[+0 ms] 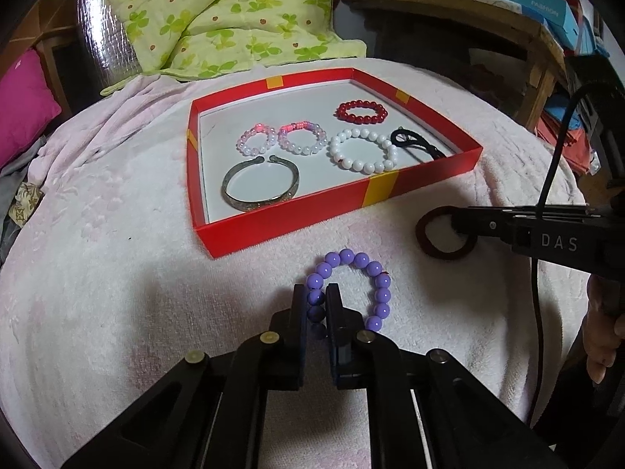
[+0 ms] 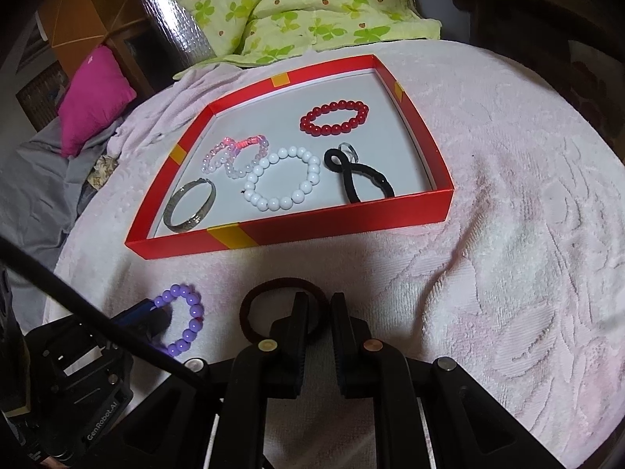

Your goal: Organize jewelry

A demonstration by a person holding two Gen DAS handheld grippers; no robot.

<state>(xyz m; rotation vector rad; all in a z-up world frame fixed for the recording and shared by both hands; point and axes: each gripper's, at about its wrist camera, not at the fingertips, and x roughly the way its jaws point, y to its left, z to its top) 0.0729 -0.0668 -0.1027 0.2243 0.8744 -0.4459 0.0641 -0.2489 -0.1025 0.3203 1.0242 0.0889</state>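
Observation:
On the pale pink towel (image 1: pixel 117 273) lies a purple bead bracelet (image 1: pixel 381 293). My left gripper (image 1: pixel 317 293) is shut on its left side, with beads pinched between the pads. To the right, my right gripper (image 1: pixel 459 226) is shut on a dark maroon hair tie (image 1: pixel 443 255). In the right wrist view, that hair tie (image 2: pixel 281 282) has its right side between the right gripper (image 2: pixel 319 301) fingers. The purple bracelet (image 2: pixel 194 312) and the left gripper (image 2: pixel 156 312) show at the lower left. Behind both stands the red box (image 1: pixel 297 215).
The red box (image 2: pixel 312 230) holds a silver bangle (image 1: pixel 254 206), two pink-clear bead bracelets (image 1: pixel 244 144), a white bead bracelet (image 1: pixel 340 144), a red bead bracelet (image 1: pixel 343 109) and a black hair tie (image 1: pixel 406 138). A green quilt (image 1: pixel 218 15), a pink pillow (image 1: pixel 23 105) and a wooden shelf (image 1: pixel 508 19) lie beyond.

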